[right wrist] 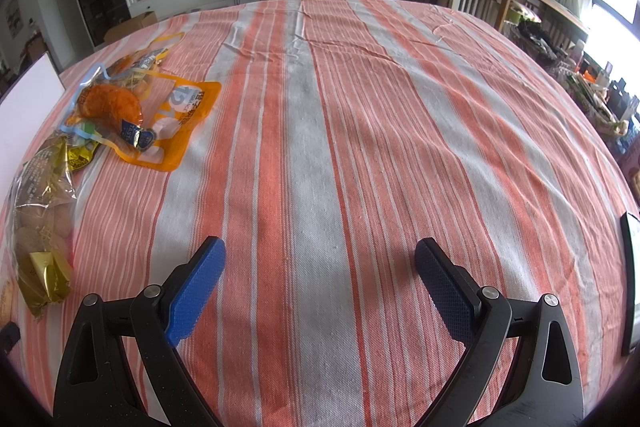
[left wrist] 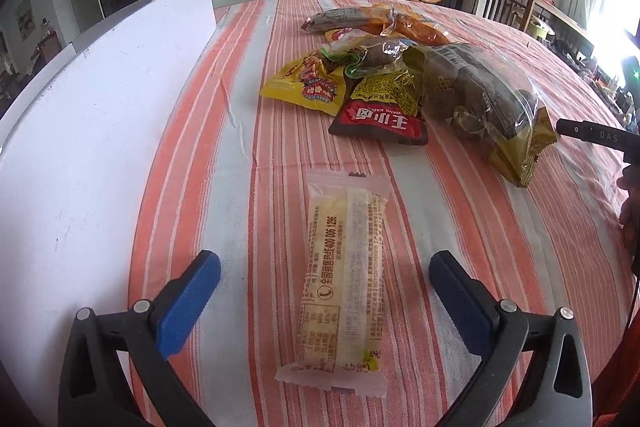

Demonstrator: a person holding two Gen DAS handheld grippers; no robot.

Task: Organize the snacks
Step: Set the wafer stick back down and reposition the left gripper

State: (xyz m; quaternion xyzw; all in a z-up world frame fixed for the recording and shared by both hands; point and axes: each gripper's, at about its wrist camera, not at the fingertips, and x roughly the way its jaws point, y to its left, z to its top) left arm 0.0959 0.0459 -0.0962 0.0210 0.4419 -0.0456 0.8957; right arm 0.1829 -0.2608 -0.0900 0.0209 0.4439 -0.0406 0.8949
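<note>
**Left gripper lines up on the pale wafer pack**

The left gripper (left wrist: 324,287) hangs low over the striped tablecloth (left wrist: 460,195), jaws spread wide and gripping nothing, with the long pale snack pack (left wrist: 340,287) lying flat on the cloth right between the two blue pads (left wrist: 190,301). The pack runs lengthwise along the gripper's line of sight, its near crimped end just ahead of the fingers. That looks to me like the opening of a pick: this one lies apart from the heap, so it is the likely first to be sorted.

Over on the other side, the right gripper (right wrist: 320,291) is also splayed open and empty above bare cloth, the snack pile off to its left.

The next move, I'd judge, calls for a short drop and a squeeze across the pack's narrow width; it is thin and slippery-looking, so the pads need to get down to the cloth.

Room to work: the white board (left wrist: 100,131) stands close along the left, an edge to mind. The pile (left wrist: 384,79), with yellow, dark red and clear bags overlapping, sits beyond, well apart from the pale pack. To the right the cloth is open and wide.
</note>
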